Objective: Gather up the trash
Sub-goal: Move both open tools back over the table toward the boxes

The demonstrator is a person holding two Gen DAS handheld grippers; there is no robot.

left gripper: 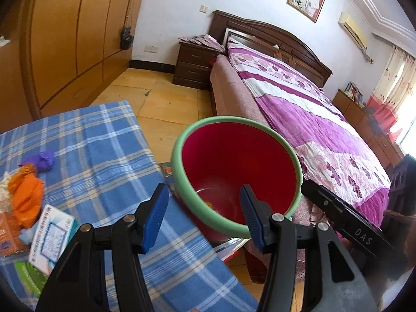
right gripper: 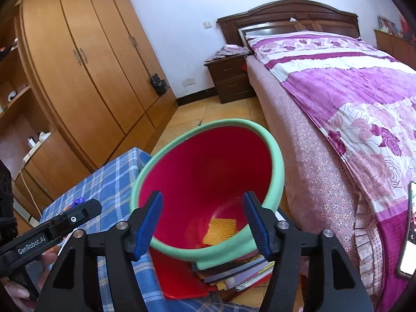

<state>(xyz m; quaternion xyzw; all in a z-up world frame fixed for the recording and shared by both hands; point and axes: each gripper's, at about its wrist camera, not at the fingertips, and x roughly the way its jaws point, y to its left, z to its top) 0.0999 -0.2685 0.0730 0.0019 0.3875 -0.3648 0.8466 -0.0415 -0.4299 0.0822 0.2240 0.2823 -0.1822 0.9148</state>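
Red inside with a green rim, the bin (left gripper: 239, 171) sits dead ahead of both sets of jaws, its mouth tipped toward them and a scrap of orange mesh (right gripper: 221, 230) lying at its bottom. Both the left gripper (left gripper: 202, 218) and the right gripper (right gripper: 202, 223) hang with jaws spread wide and nothing between them.

The trash still to collect lies on the blue-checked bench (left gripper: 109, 150), off to the left of the left jaws and a little behind their line: an orange wrapper (left gripper: 26, 195), a purple wad (left gripper: 41, 160) beyond it, and a white box (left gripper: 49, 236) nearest the gripper. From the right jaws that pile is farther left again, past the other gripper, and only a speck of purple shows.

So the left gripper is plainly the nearer one. My guess is the next reach swings it left and down; the box lies with its long axis slanting away from the jaws, so they would need turning to span its narrow width.
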